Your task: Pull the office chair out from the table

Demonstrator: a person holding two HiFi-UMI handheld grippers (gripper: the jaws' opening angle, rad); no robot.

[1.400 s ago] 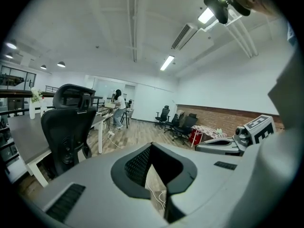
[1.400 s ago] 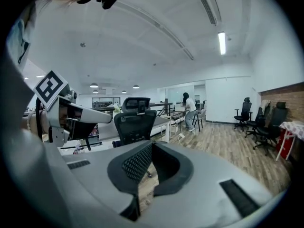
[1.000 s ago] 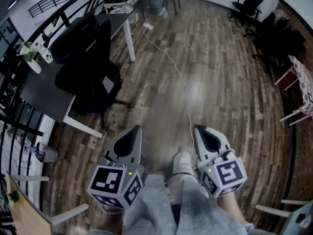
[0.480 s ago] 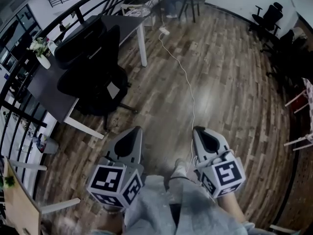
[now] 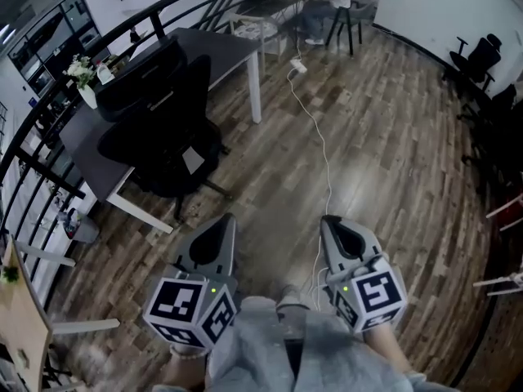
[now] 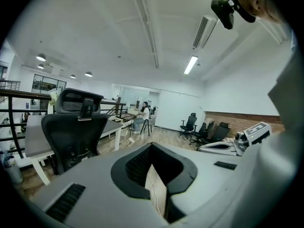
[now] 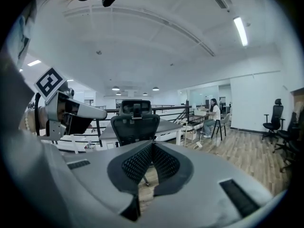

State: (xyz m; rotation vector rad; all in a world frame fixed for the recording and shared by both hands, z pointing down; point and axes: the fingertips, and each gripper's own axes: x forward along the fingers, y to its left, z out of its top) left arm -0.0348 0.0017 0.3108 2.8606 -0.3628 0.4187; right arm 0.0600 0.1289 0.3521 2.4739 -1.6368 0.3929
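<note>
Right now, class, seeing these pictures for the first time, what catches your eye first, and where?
The two grey grippers fill the foreground, left gripper and right gripper side by side, both shut and empty. Beyond them, at upper left, a black office chair sits pushed in at a dark table, and a white cable snakes across the wooden floor.

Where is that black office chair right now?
In the head view's upper left, the black office chair stands tucked against the dark grey table with white legs, near the vase of white flowers.
</note>
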